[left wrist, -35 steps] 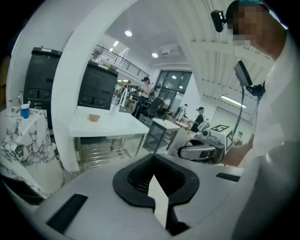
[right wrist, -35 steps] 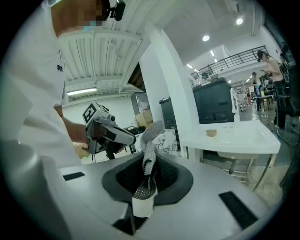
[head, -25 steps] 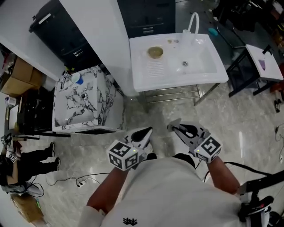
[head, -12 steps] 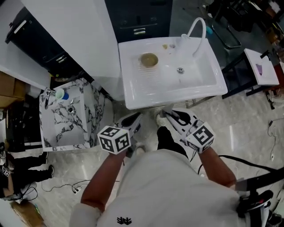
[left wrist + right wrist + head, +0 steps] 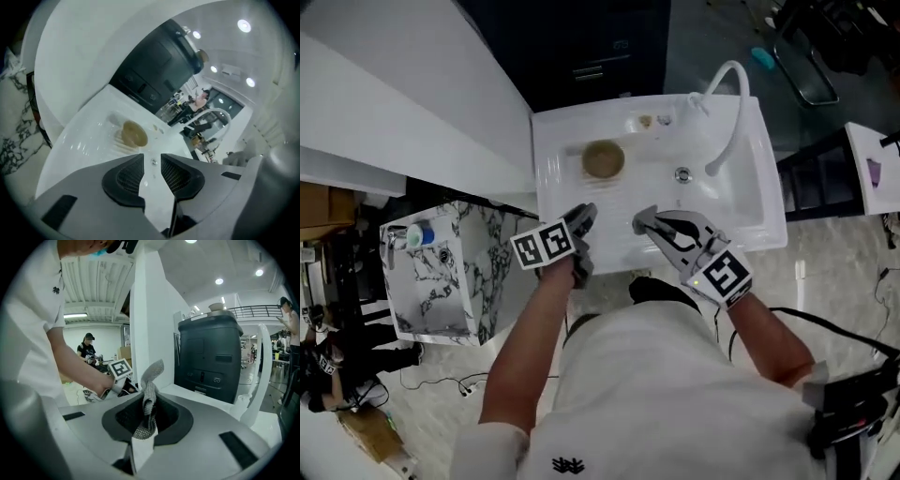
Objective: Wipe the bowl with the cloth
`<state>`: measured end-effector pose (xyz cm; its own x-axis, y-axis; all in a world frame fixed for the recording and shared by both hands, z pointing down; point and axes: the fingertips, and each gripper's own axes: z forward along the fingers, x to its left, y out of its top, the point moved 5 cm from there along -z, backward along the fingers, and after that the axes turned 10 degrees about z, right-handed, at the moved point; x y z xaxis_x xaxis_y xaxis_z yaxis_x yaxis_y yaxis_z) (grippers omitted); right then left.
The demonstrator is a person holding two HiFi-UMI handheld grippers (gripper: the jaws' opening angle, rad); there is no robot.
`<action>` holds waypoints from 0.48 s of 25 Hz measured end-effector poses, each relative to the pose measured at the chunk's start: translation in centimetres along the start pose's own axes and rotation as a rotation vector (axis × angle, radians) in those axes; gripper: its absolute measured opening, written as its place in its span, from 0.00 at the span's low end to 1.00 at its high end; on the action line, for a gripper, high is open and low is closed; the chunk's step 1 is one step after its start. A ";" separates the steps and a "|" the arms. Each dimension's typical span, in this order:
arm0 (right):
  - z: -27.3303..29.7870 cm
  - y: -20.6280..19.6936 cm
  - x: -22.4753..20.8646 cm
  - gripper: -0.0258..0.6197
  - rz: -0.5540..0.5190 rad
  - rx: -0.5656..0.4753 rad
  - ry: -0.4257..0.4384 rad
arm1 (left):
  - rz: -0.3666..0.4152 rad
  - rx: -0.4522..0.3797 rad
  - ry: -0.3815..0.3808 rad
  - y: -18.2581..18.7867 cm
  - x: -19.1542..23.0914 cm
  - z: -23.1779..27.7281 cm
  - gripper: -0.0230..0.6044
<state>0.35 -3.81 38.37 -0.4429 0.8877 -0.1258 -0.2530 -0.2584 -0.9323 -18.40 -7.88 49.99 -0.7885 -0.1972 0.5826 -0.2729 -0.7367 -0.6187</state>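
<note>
A brownish bowl (image 5: 603, 158) sits on the ribbed drainboard of the white sink (image 5: 551, 192); the left gripper view shows the bowl (image 5: 134, 134) straight ahead of the jaws. My left gripper (image 5: 582, 223) hangs over the sink's front left part, short of the bowl. Its jaws have just been opening and stand apart with nothing between them (image 5: 152, 161). To its right, over the sink's front edge, is my right gripper (image 5: 641, 221). That right gripper (image 5: 146, 420) is shut on a grey woven cloth (image 5: 149, 390), which sticks up from between the pads.
A curved white faucet (image 5: 727, 103) rises over the basin at the right, with the drain (image 5: 682, 174) below it. A dark cabinet (image 5: 600, 47) stands behind the sink, and a white counter (image 5: 403, 112) to its left. A marble-patterned unit (image 5: 441, 272) is on the floor, lower left.
The person has walked up to the sink. Both grippers have come from over the floor to over the sink's front part, and the left one has rolled.
</note>
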 end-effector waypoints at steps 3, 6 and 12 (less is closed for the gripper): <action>0.0 0.0 -2.3 0.11 -0.001 0.014 0.050 | -0.117 0.006 0.070 1.2 2.4 4.1 0.24; -0.6 -0.3 -4.0 0.11 -0.012 0.028 0.082 | -0.181 0.010 0.138 2.3 4.1 7.1 0.26; -1.1 -1.4 -5.7 0.11 0.026 0.054 0.098 | -0.255 0.042 0.252 2.7 7.7 10.3 0.32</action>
<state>4.16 -8.04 40.05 -0.3646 0.9126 -0.1848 -0.2892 -0.2996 -0.9092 -19.49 -18.09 58.22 -0.8103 0.1584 0.5642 -0.4600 -0.7684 -0.4450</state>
